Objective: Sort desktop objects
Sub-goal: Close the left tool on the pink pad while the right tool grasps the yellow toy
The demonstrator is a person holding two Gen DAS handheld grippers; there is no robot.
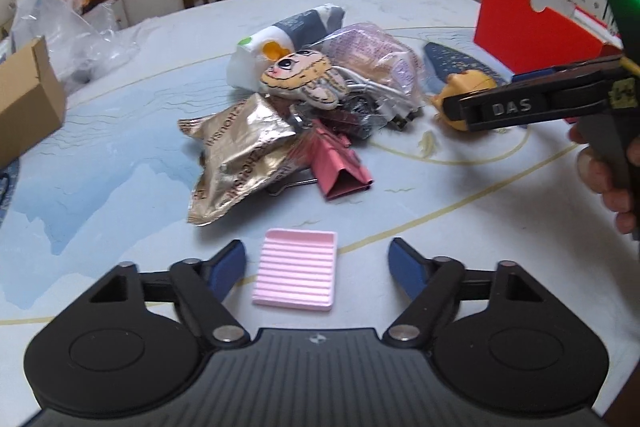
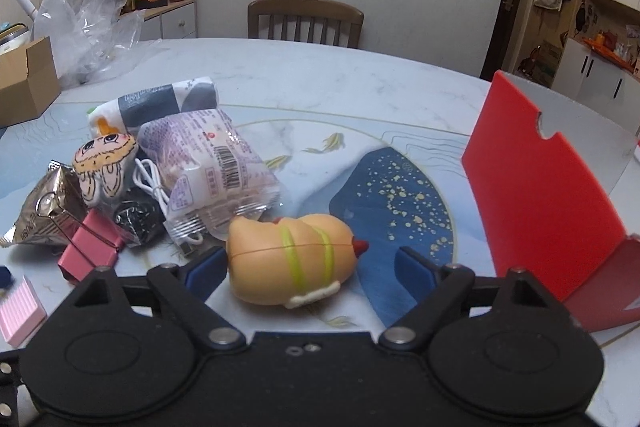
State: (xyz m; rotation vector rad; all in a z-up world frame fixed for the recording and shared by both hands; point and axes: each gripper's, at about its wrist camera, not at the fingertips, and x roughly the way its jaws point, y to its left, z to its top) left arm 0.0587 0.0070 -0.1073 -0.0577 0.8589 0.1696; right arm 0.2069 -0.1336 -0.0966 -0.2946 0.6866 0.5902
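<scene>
- Table (image 1: 120,155), printed with blue mountains and gold fish, carries everything; sorting looks barely begun, since nearly all the things lie in 1 heap near its middle.
- Red box (image 2: 536,195) stands open at the right edge of the table, lid up; its visible floor looks bare, and it seems the likely place for sorted things, though that is a guess.
- Heap: a white-and-grey tissue pack (image 1: 288,27) at the back, a clear bread bag (image 2: 208,163) against it, a gold foil packet (image 1: 236,155) in front, a flat cartoon-face doll (image 1: 304,79) on top, a white cable (image 2: 154,187) tucked between, and a pink binder clip (image 1: 340,167) at the near edge.
- Hot-dog toy (image 2: 288,259) lies apart from the heap, between it and the red box.
- Pink ridged tray (image 1: 296,271) lies alone on the table in front of the heap.
- Right gripper (image 2: 308,267) is wide open around the hot-dog toy; the left pad sits just beside the toy and the right pad is clear of it, so nothing is gripped yet.
- Left gripper (image 1: 316,267) is partly open with the pink ridged tray between its fingers, pads not touching it.
- Left to do: close on these 2 things, move them, then work through the heap.
</scene>
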